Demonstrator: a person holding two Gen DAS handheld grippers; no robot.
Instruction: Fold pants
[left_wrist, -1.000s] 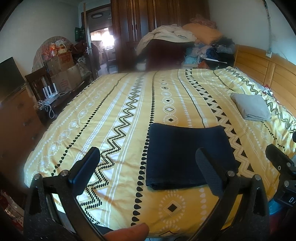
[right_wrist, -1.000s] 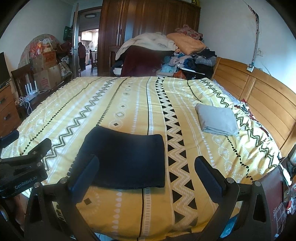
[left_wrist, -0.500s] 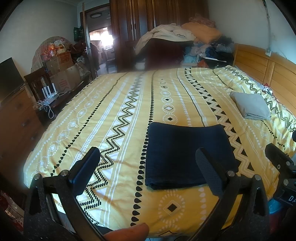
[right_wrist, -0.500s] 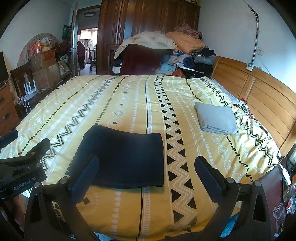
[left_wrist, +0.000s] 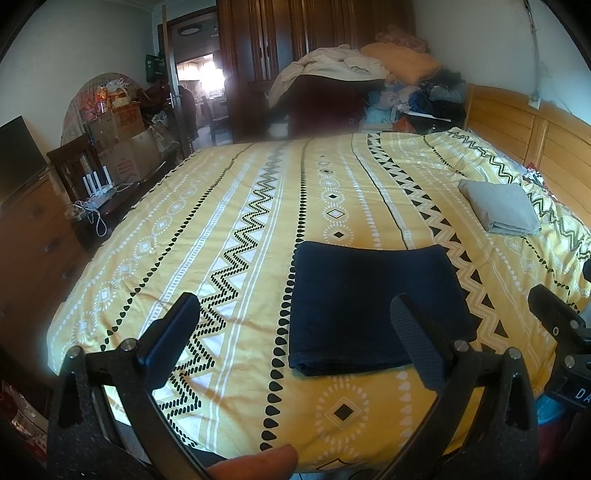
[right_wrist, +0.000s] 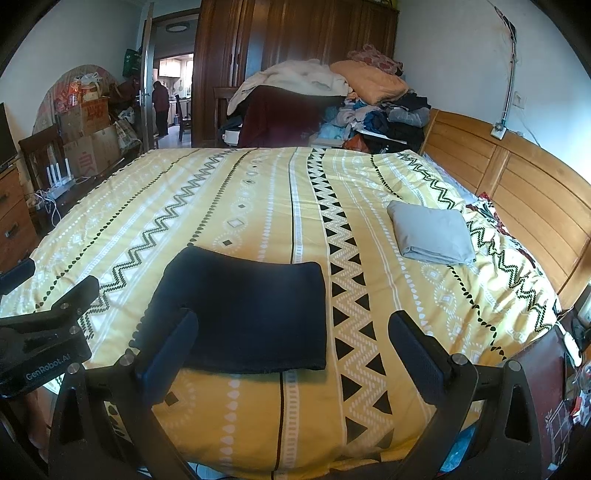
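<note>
Two grippers, the left gripper (left_wrist: 295, 332) and the right gripper (right_wrist: 291, 339), are spread wide and hold nothing, just like a second ago. Almost nothing moved. Folded dark pants (left_wrist: 373, 306) lie flat on the bed (left_wrist: 229, 206), so folding looks done.

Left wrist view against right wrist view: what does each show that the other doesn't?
Only the left wrist view shows a fingertip at the bottom edge and the right hand-held gripper side-on at its right edge. Only the right wrist view shows a person standing in the doorway and the left hand-held gripper side-on at its left edge. Both show the folded dark pants lying flat on the yellow patterned bedspread, the folded grey garment nearer the wooden headboard, the clothes pile beyond, and open, empty fingers.
</note>
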